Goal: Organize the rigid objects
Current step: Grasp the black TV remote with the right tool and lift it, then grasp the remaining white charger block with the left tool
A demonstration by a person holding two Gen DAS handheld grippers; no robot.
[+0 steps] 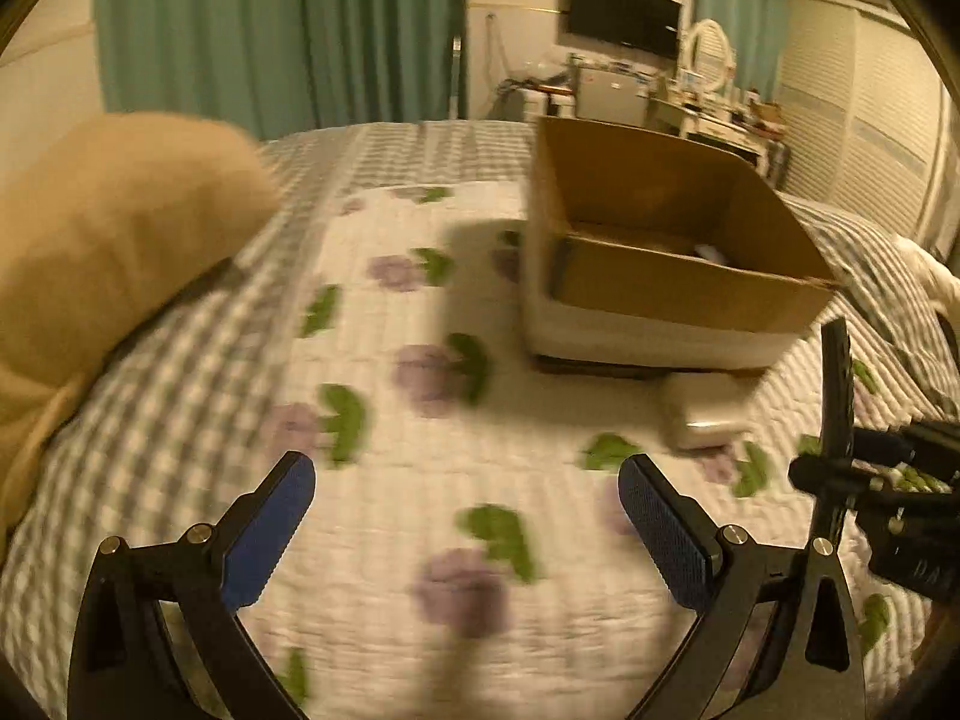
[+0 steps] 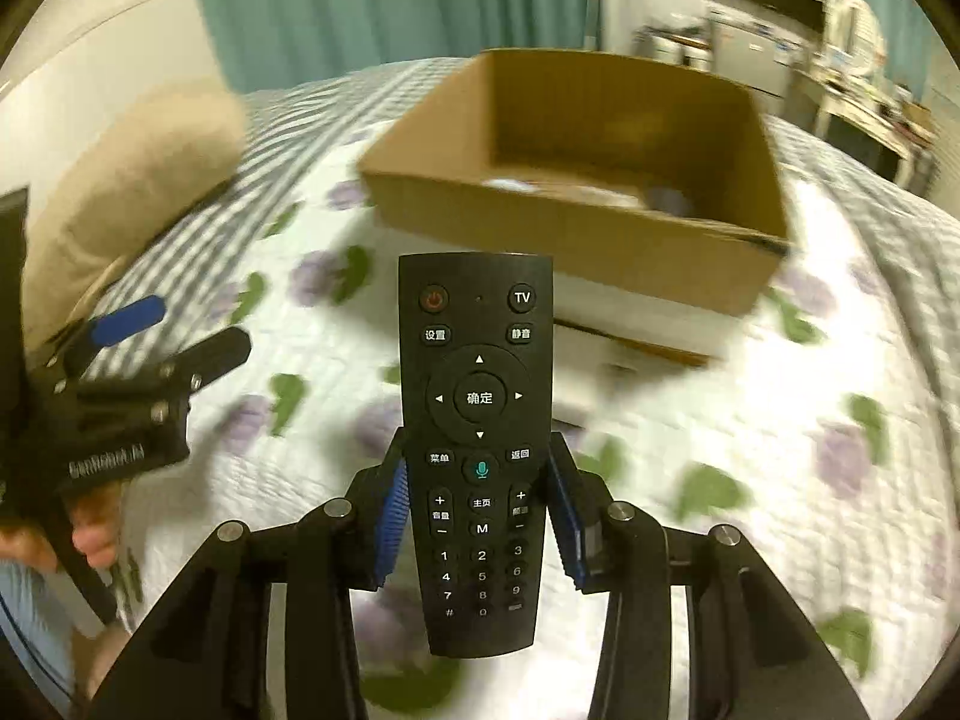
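While the left gripper (image 1: 465, 504) gapes empty, the right gripper (image 2: 478, 519) clamps a remote (image 2: 477, 450) near the box (image 2: 600, 180)

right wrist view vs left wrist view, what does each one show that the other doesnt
Only the right wrist view shows the remote's button face, clamped between the right gripper's blue pads. Only the left wrist view shows the small pale case lying on the quilt before the box, and the left gripper's fingers spread with nothing between them. Both show the cardboard box, the floral quilt and the tan pillow.
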